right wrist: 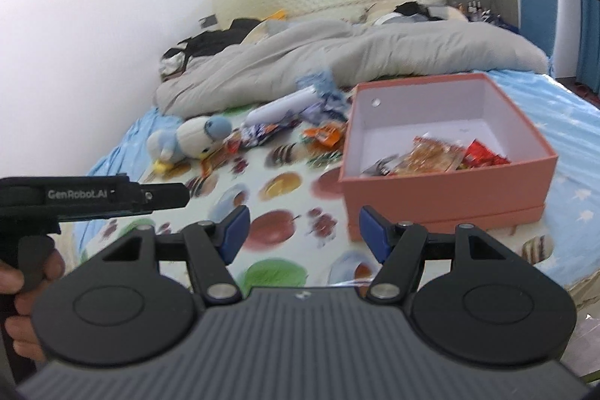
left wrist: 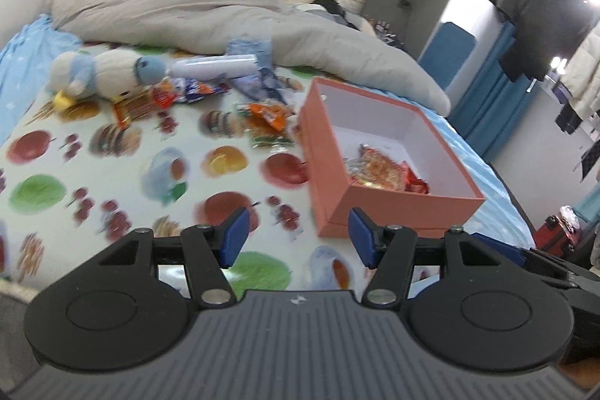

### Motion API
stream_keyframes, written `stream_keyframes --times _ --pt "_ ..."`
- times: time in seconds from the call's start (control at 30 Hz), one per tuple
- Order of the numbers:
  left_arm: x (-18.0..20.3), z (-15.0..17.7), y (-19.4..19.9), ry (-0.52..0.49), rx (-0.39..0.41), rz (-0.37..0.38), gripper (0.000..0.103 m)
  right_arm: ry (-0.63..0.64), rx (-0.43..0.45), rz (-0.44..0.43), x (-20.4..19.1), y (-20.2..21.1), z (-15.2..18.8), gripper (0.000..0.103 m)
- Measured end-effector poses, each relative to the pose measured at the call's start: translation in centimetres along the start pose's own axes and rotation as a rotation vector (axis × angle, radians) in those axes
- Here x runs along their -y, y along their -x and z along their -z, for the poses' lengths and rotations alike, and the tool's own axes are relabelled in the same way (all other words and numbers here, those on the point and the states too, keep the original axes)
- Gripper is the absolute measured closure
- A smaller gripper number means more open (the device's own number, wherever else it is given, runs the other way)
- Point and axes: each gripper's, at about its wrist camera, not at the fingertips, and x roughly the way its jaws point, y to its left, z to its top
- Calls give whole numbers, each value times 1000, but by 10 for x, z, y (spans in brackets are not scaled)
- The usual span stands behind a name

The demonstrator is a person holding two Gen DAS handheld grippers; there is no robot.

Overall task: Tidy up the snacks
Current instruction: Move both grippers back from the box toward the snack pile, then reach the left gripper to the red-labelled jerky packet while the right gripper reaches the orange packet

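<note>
One salmon-pink box (left wrist: 378, 201) sits open on the fruit-print sheet (left wrist: 112, 182), at about 2 o'clock from the left gripper (left wrist: 298, 237) and 1 o'clock from the right gripper (right wrist: 303, 233). Inside it lie what look like three snack packets (right wrist: 437, 152), bunched against the near wall: a clear orange-toned one in the middle, a red one to its right, a dark silvery one to its left; blur makes the count uncertain.

Loose snacks remain on the sheet at 11 to 12 o'clock in the left wrist view. One orange packet (left wrist: 268, 113) lies just beside the box's far left corner, with a green-edged packet (left wrist: 268, 137) touching it on the near side. Farther left are a blue-and-orange wrapper (left wrist: 198, 87) and a brown striped packet (left wrist: 131, 107). One white tube (left wrist: 215, 66) lies across pale blue wrappers (left wrist: 258, 77). One plush penguin (left wrist: 105, 74) rests at 10 o'clock, touching the striped packet. One grey duvet (left wrist: 210, 14) is heaped behind everything.

Both grippers hover low over the near part of the sheet, pointing up the bed. Each has its blue pads spread wide with nothing between them. The left gripper's handle appears at 9 o'clock in the right wrist view, gripped by the person's left hand (right wrist: 22, 291).
</note>
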Motion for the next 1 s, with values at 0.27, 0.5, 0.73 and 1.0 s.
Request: stream_keyframes --times 0.27,0.5,0.73,1.0 --pt "-41 10 -8 63 -21 -49 38 13 -21 3 -18 -19 5 36" --pt "-76 -4 -44 106 -28 -101 38 30 -36 16 -24 -50 -3 37" --pt "-108 -23 -87 123 -28 -138 33 74 -64 31 -28 -92 -13 37" --pt "-150 -34 -140 141 -55 -191 23 133 -71 12 -48 -138 -24 37"
